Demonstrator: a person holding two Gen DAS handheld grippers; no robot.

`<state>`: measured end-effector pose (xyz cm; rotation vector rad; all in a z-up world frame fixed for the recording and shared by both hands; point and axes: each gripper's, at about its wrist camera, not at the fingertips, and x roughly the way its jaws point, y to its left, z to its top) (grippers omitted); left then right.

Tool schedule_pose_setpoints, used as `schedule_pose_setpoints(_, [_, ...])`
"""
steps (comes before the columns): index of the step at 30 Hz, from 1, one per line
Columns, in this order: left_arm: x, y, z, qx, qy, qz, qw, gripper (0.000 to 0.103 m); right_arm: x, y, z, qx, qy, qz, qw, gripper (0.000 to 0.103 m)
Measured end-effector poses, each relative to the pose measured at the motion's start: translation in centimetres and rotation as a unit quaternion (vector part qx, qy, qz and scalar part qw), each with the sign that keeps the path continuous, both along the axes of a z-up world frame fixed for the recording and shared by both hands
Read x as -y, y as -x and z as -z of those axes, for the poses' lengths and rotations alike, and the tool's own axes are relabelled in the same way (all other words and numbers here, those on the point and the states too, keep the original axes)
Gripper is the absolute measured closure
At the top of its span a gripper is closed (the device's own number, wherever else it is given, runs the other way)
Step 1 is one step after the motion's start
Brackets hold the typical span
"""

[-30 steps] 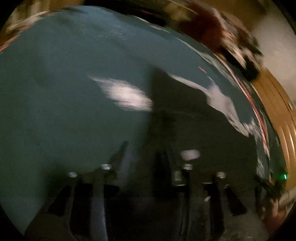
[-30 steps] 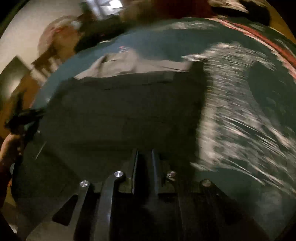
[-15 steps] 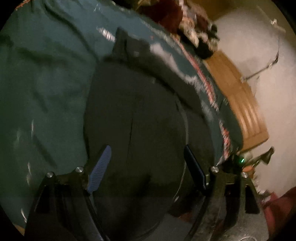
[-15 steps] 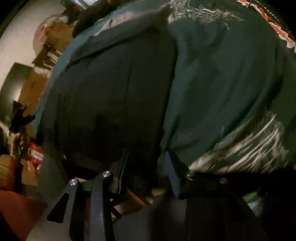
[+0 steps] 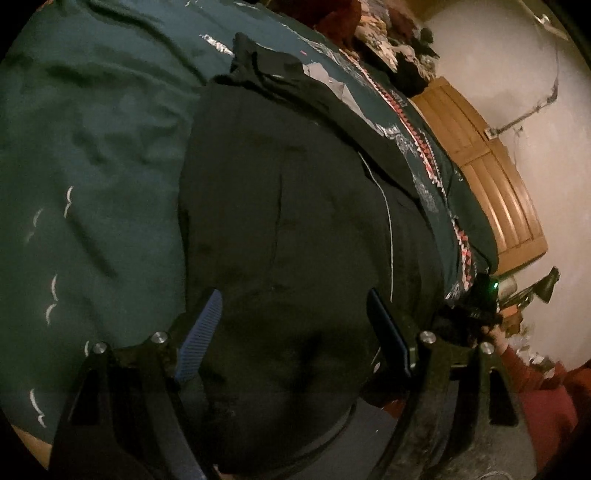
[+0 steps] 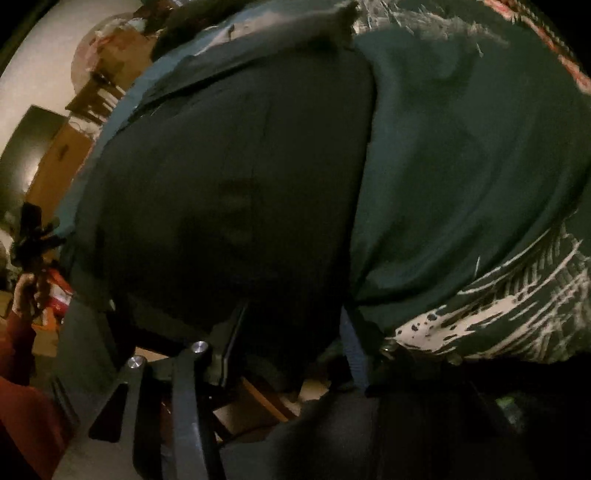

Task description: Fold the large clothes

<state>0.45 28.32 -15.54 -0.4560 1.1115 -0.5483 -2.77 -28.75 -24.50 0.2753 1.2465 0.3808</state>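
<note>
A big bed fills both views. It has a dark green bedspread (image 5: 92,155) on it, with small white bird shapes and a red and white zigzag strip (image 5: 421,147) along one side. In the right wrist view the same bedspread (image 6: 461,166) shows a large white leaf print (image 6: 517,314) near the edge.

A black garment (image 5: 288,229) lies flat on the bedspread, folded over into a wide dark shape. A thin white cord (image 5: 388,221) runs down one side of it. Its near edge hangs a little over the side of the bed. In the right wrist view the garment (image 6: 229,184) takes up the middle, with the green bedspread just beside it.

Behind the bed there is a wooden headboard (image 5: 491,177) and a pale wall (image 5: 517,74). A heap of other clothes (image 5: 388,22) sits at the far end of the bed.

The left gripper (image 5: 295,325) hangs over the near edge of the garment. Its jaws have just been opening and now stand wide apart. The blue finger pads (image 5: 201,336) are on either side of the cloth but do not pinch it. It holds nothing.

The right gripper (image 6: 291,332) also sits at the near edge of the garment. Its jaws have just been opening and stand about half apart. The cloth is in front of them, and they do not squeeze it.

A person's red sleeve (image 6: 22,398) shows at the side.
</note>
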Motion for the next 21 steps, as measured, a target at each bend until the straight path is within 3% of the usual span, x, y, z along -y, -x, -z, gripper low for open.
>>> schedule_pose_setpoints(7, [-1.2,1.5,-1.9,0.044,-0.032,-0.021,0.9983,0.025,-0.5,-0.5,0.2,-0.016,-0.012,-0.011,1.000,0.048])
schedule_pose_setpoints(11, [-0.5,0.7,-0.3,0.022,-0.087,0.000,0.9960,0.026,-0.8,-0.8,0.5,-0.018,-0.013,-0.012,1.000,0.047])
schedule_pose_setpoints(12, [-0.1,0.4,0.2,0.015,-0.084,0.013,0.9963,0.028,-1.0,-0.8,0.5,-0.018,-0.013,-0.013,1.000,0.046])
schedule_pose_setpoints(13, [0.4,0.3,0.5,0.011,-0.079,0.031,0.9964,0.038,-1.0,-0.7,0.5,-0.018,-0.013,-0.013,1.000,0.046])
schedule_pose_setpoints(16, [1.7,0.6,0.4,0.017,-0.055,0.060,0.9966,0.046,-0.8,-0.4,0.4,-0.016,-0.017,-0.019,1.000,0.046])
schedule_pose_setpoints(19, [1.2,0.2,0.9,0.010,-0.070,0.050,0.9962,0.052,-1.1,0.0,0.4,-0.020,-0.033,-0.027,0.999,0.051])
schedule_pose_setpoints(21, [0.4,0.0,1.2,0.007,-0.065,0.040,0.9970,0.053,-1.1,0.1,0.7,-0.020,-0.019,-0.029,0.999,0.055])
